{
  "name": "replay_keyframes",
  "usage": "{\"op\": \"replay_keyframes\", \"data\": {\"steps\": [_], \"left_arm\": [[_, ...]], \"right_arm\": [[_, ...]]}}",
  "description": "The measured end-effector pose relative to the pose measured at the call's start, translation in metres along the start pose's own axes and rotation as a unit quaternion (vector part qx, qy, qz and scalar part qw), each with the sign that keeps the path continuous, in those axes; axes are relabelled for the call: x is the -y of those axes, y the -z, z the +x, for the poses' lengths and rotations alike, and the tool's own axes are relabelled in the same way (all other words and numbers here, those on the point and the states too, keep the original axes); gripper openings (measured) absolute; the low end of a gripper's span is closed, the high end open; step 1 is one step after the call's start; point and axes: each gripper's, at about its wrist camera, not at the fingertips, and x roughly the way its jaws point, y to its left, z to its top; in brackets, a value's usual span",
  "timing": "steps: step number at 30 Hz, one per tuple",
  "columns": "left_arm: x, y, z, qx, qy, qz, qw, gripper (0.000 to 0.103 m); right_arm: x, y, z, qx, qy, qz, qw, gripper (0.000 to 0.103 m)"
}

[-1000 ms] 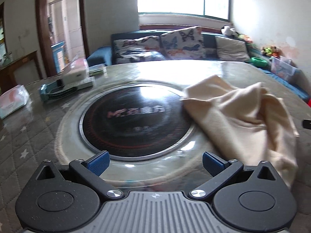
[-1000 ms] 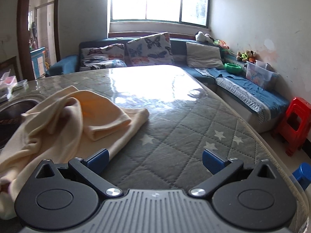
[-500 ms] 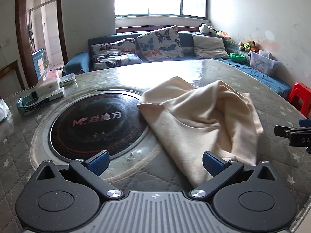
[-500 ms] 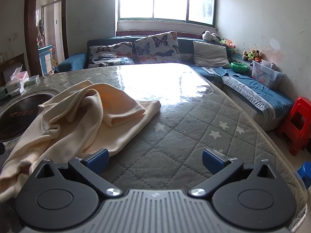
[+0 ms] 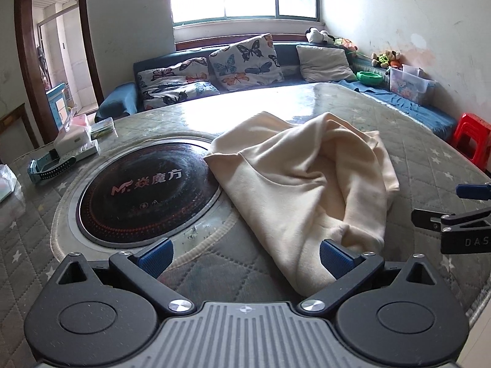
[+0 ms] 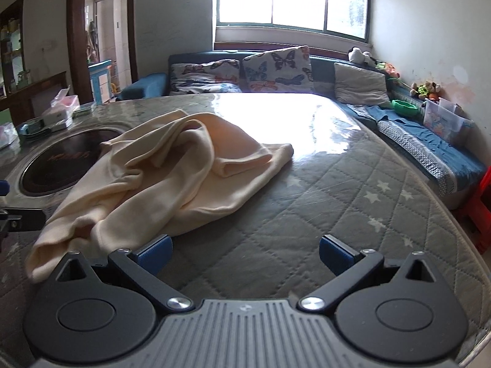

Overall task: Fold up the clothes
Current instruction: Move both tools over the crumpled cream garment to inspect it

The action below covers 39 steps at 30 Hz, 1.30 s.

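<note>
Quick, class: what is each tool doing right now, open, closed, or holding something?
Left tool: open, holding nothing; the cream garment lies by its right finger.
Right tool: open, holding nothing; garment beside its left finger.

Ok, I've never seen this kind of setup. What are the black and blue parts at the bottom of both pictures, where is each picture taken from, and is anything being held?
There is no robot here. A person holds a pair of hand-held tongs in each hand, and each carries a wide-angle camera looking forward along its two blue-tipped fingers. One picture comes from the left tongs, the other from the right tongs; the black parts at the bottom are the tongs themselves. Both stand open and hold nothing. On the quilted grey table lies a crumpled cream garment, not yet folded. It partly overlaps the edge of a round black cooktop set into the table. In the left view, the right tongs also show at the right edge, beside the garment.
</note>
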Motion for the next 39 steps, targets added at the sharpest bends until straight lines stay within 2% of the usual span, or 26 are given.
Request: {"op": "replay_keyframes", "data": {"steps": [19,27,29,39], "left_arm": [[0.011,0.012,-0.014,-0.01,0.007,0.002,0.9999,0.103],[0.011,0.007,-0.014,-0.007,0.008,0.003,0.9999,0.103],[0.012,0.005,-0.014,-0.005,0.008,0.006,0.9999,0.103],[0.013,-0.003,-0.007,-0.002,0.012,0.015,0.9998,0.103]], "right_arm": [[-0.021,0.009,-0.012,-0.001,-0.028,-0.026,0.999,0.102],[-0.023,0.007,-0.014,0.003,-0.031,-0.029,0.999,0.102],[-0.024,0.006,-0.012,0.003,-0.033,-0.029,0.999,0.098],[-0.023,0.0,-0.002,-0.001,-0.039,-0.031,0.999,0.096]]}}
